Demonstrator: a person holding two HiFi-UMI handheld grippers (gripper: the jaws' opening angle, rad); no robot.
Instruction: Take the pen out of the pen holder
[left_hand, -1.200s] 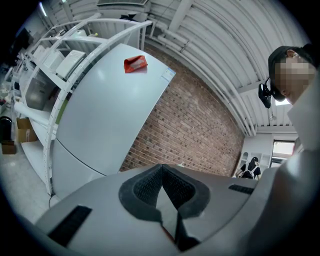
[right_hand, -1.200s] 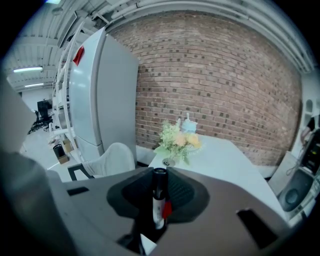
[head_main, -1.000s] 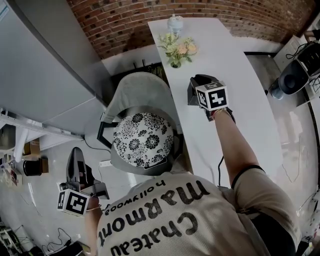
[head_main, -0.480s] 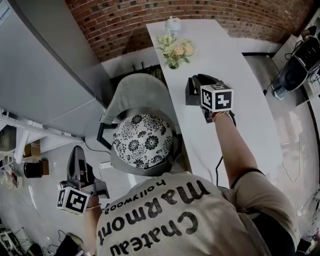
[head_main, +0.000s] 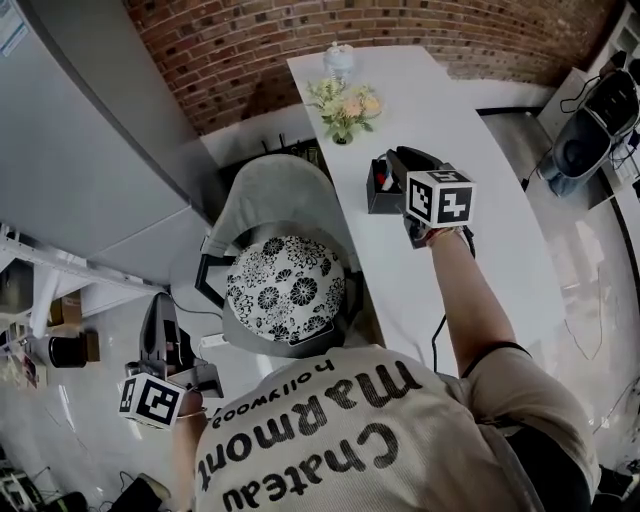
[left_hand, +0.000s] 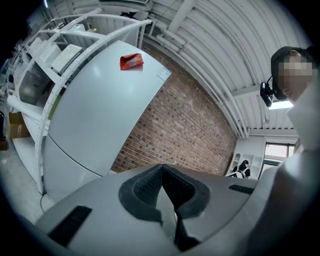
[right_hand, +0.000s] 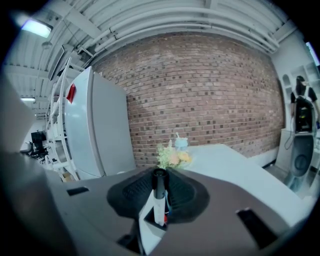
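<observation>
Grips the pen upright, dark cap up, between the fingers of the right gripper. Rides higher than a second ago, uncovering the pen holder near the counter's left edge. Looks out of the holder, or nearly. Shows the clamp only in the right gripper view, the holder only in the head view. Holds the left gripper off the counter, fingers together, empty.
</observation>
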